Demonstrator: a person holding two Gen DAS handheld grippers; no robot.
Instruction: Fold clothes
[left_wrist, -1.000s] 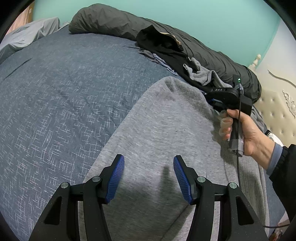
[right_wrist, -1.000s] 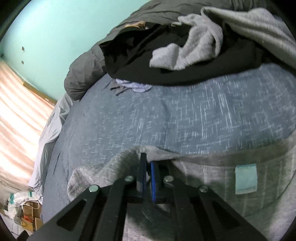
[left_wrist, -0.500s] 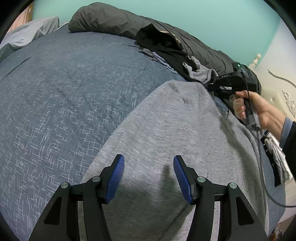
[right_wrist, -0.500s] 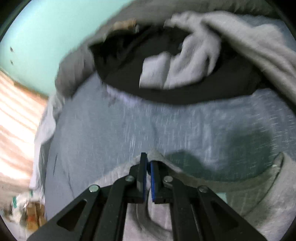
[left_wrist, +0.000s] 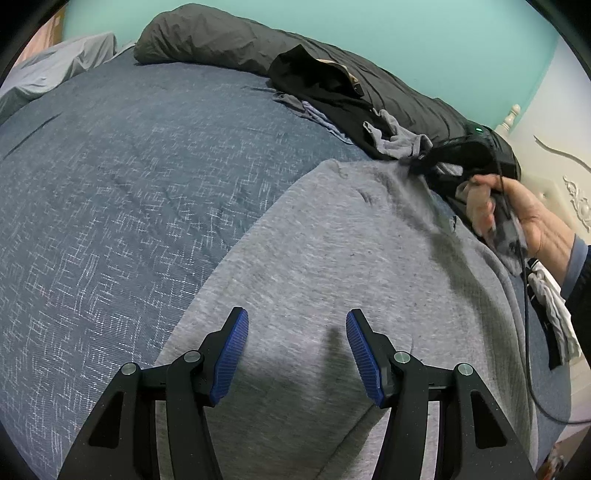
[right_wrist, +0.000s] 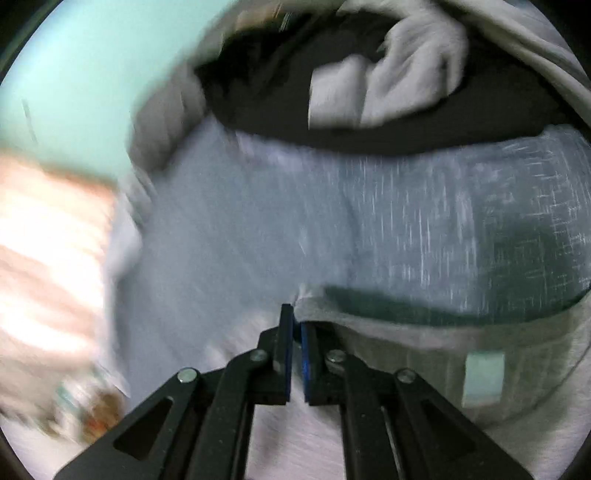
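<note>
A grey sweatshirt (left_wrist: 343, 251) lies spread on the blue bedspread (left_wrist: 110, 177). My left gripper (left_wrist: 295, 354) is open and empty, hovering over the garment's near part. My right gripper (right_wrist: 296, 332) is shut on the grey sweatshirt's upper edge (right_wrist: 388, 321) beside the collar, where a pale label (right_wrist: 484, 378) shows. In the left wrist view the right gripper (left_wrist: 421, 164) holds the garment's far corner, stretched toward the clothes pile. The right wrist view is blurred by motion.
A pile of black and grey clothes (left_wrist: 351, 107) lies along a dark rolled duvet (left_wrist: 221, 40) at the far side of the bed. The teal wall (left_wrist: 406, 37) is behind. A cream headboard (left_wrist: 557, 184) is at right. More clothes (right_wrist: 388, 85) lie ahead of the right gripper.
My right gripper has pulled the sweatshirt's edge up and away toward the clothes pile, stretching the garment flatter. My left gripper has stayed open in place.
</note>
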